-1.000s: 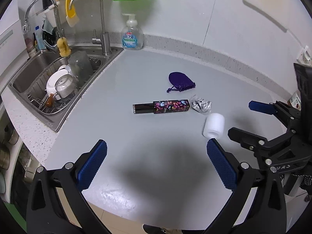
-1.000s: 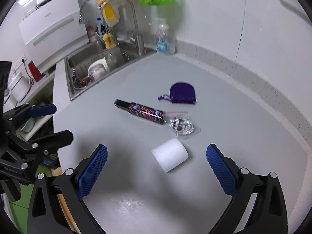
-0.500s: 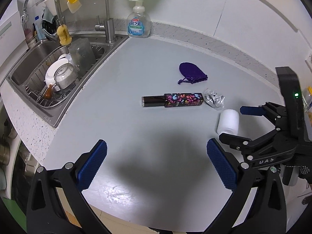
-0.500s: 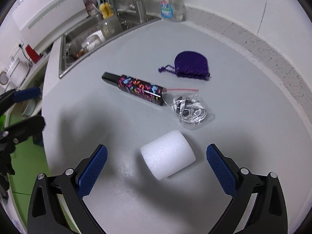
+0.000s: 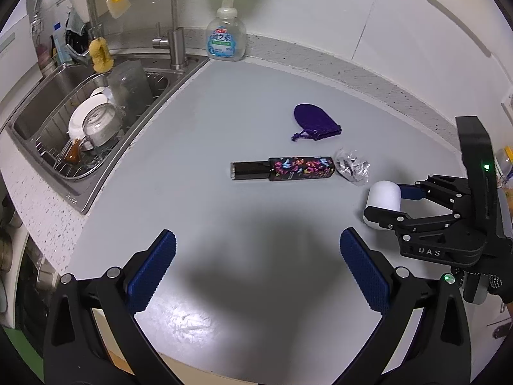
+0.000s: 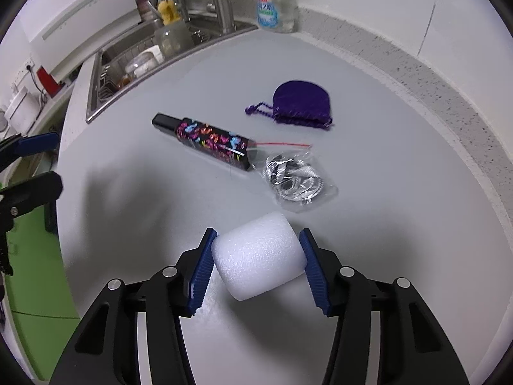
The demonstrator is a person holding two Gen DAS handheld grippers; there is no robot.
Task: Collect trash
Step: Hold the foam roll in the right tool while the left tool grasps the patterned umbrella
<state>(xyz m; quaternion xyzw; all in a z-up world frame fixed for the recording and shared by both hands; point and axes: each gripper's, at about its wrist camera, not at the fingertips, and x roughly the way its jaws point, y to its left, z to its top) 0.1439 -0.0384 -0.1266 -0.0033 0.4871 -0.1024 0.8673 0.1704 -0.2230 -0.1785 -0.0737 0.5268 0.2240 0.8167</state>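
Note:
A white foam cylinder (image 6: pixel 258 253) lies on the grey counter between the blue pads of my right gripper (image 6: pixel 256 269), which touch its two sides. It also shows in the left wrist view (image 5: pixel 384 197), with the right gripper (image 5: pixel 389 203) around it. Beyond it lie a clear bag of silvery scraps (image 6: pixel 296 181), a black tube with a colourful print (image 6: pixel 205 139) and a purple drawstring pouch (image 6: pixel 301 102). My left gripper (image 5: pixel 256 272) is open and empty, low over the counter's front part.
A steel sink (image 5: pixel 80 122) with a rack of dishes sits at the left. A soap bottle (image 5: pixel 226 40) stands by the tap at the back wall. The counter edge (image 5: pixel 198 359) runs close below the left gripper.
My right gripper has moved forward and down to the foam cylinder, and its jaws have closed in from wide open onto its sides. The left gripper has stayed open.

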